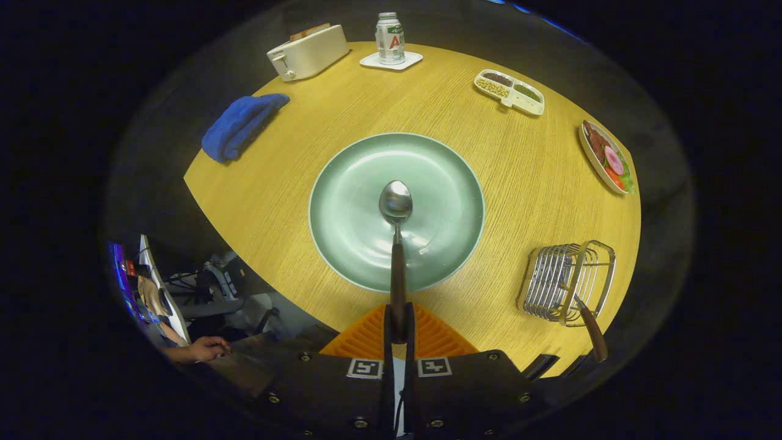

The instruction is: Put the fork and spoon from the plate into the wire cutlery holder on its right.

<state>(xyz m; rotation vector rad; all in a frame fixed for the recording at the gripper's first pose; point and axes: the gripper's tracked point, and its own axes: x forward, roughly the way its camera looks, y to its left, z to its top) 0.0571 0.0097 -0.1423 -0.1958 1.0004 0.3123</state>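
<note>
While our jaws [398, 327] clamp the spoon [396, 244] by its handle, bowl pointing straight ahead over the plate [342, 183], we judge the wire cutlery holder [565, 281], fork [591, 333] already inside, lies rightward near the worktop's right edge.

The spoon [396, 244] had a shiny steel bowl and a dark brown handle. It pointed toward twelve o'clock above the green plate [342, 244], its handle end clamped between both orange fingers [421, 336]. The plate was round, pale green and glossy, lying flat on the wooden desk [275, 201]. The wire cutlery holder [565, 281], chrome with a brass-coloured frame, stood at four o'clock from the plate. The fork [591, 330], only its brown handle visible, leaned out of the holder toward five o'clock.
</note>
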